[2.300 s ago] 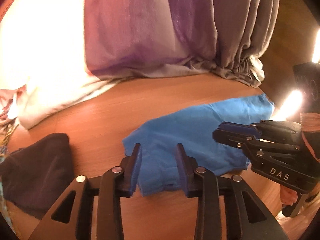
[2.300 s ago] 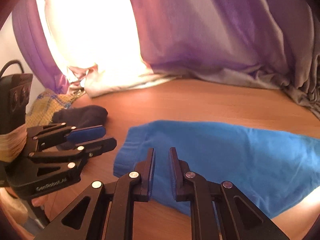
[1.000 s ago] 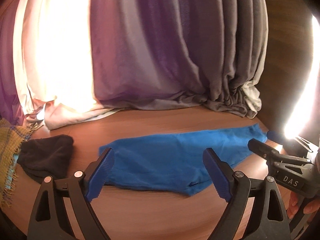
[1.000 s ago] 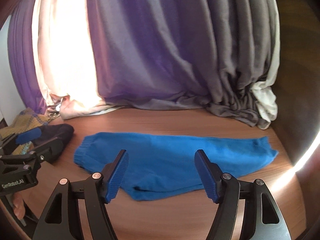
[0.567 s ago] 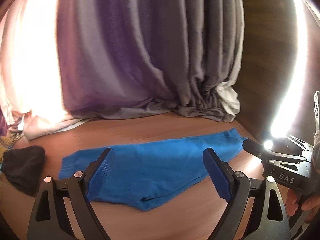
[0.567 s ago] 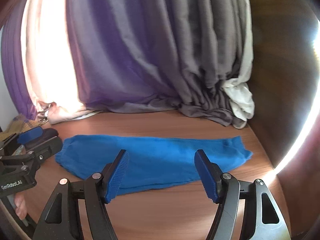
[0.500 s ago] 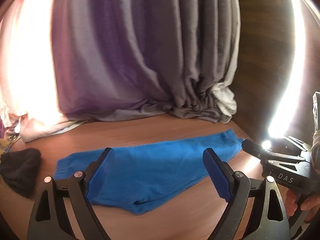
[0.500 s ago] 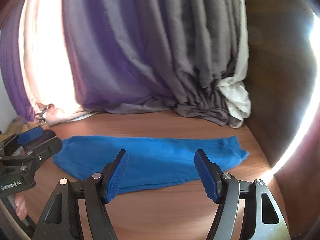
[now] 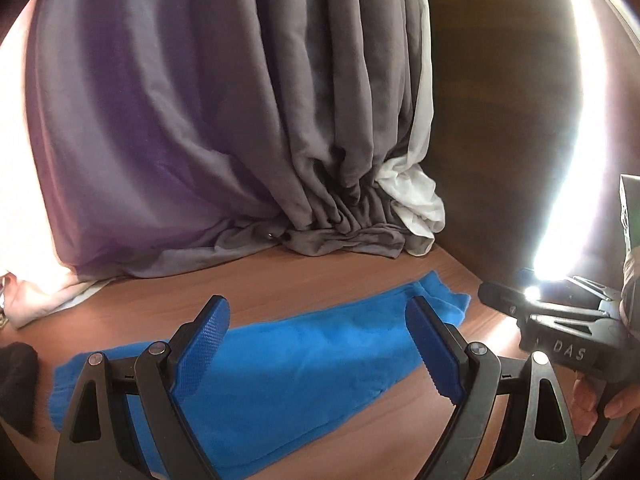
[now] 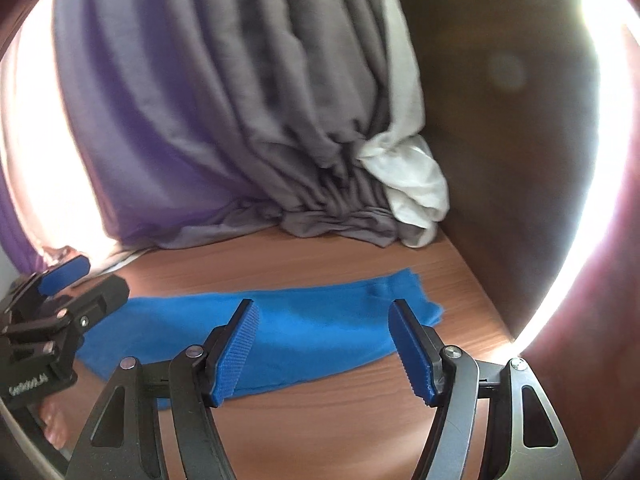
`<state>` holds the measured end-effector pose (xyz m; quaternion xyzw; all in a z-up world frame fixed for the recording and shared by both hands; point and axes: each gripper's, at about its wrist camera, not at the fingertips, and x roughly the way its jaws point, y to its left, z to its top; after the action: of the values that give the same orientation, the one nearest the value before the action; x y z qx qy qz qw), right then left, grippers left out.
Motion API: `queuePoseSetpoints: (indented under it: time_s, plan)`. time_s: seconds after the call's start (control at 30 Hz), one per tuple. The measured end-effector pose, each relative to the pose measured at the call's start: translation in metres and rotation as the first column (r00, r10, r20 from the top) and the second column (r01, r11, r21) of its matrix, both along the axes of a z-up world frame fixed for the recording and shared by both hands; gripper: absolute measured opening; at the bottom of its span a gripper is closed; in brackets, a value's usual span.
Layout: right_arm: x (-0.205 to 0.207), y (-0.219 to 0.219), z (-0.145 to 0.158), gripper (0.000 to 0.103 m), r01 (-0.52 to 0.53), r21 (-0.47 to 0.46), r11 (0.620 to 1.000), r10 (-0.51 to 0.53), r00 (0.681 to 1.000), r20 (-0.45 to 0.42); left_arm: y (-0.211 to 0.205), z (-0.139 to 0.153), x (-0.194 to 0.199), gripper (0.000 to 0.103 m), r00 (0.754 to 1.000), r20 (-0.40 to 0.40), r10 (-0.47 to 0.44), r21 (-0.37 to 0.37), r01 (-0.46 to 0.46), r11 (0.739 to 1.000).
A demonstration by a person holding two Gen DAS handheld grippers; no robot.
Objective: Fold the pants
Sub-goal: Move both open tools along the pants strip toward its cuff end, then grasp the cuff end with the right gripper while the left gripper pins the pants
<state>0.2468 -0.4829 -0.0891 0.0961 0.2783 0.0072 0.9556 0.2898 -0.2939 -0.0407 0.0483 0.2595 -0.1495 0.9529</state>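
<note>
Both grippers hang above the near part of a wooden table point(image 10: 344, 420) with their jaws spread apart and nothing between the blue pads. From its own camera the left gripper point(image 9: 318, 354) frames the middle of the blue pants point(image 9: 280, 380), its ribbed pads point(image 9: 204, 344) clear of the cloth. The right gripper point(image 10: 324, 346) is likewise released, its jaws a little narrower than the left's, and it looks down on the right half of the same garment point(image 10: 312, 328).

At the right edge of the left wrist view the right gripper's black body point(image 9: 560, 336) shows, with a person's fingers point(image 9: 600, 396) wrapped around its handle. At the left edge of the right wrist view the left gripper point(image 10: 76, 292) shows in the same way, one blue pad uppermost and a fingertip point(image 10: 54, 424) below it.

Beyond the pads the pants lie flat on the table as one long narrow strip, running from the lower left to a ragged end near the table's right rear corner. A dark bundle of cloth point(image 9: 16, 384) sits just off the pants' left end.

Farther back, purple and grey curtains point(image 9: 240, 120) drop to the tabletop and bunch there, with a white cloth point(image 9: 416, 200) gathered at their right foot. A dark wooden panel point(image 9: 500, 120) closes the right side, beside a strip of glaring light.
</note>
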Motion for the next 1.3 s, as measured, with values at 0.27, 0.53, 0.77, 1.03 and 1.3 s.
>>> queuePoseSetpoints:
  time_s: [0.27, 0.53, 0.77, 1.03, 1.3]
  plan:
    - [0.048, -0.048, -0.045, 0.056, 0.057, 0.058, 0.997, -0.052, 0.995, -0.084, -0.04, -0.043, 0.038, 0.09, 0.998, -0.046, 0.032, 0.029, -0.031, 0.999]
    - [0.079, -0.08, -0.091, 0.049, 0.157, 0.092, 0.983, -0.139, 0.974, -0.179, -0.067, -0.087, 0.071, 0.088, 0.994, -0.11, 0.013, 0.069, -0.006, 0.998]
    - [0.095, -0.097, -0.116, 0.046, 0.213, 0.129, 0.968, -0.181, 0.957, -0.226, -0.075, -0.111, 0.09, 0.081, 0.986, -0.168, 0.023, 0.076, -0.011, 0.997]
    - [0.101, -0.104, -0.128, 0.045, 0.242, 0.16, 0.957, -0.198, 0.948, -0.247, -0.079, -0.128, 0.097, 0.081, 0.979, -0.205, 0.018, 0.094, 0.002, 0.996]
    - [0.103, -0.109, -0.133, 0.043, 0.25, 0.214, 0.944, -0.193, 0.947, -0.256, -0.079, -0.135, 0.098, 0.081, 0.975, -0.221, 0.025, 0.095, -0.004, 0.995]
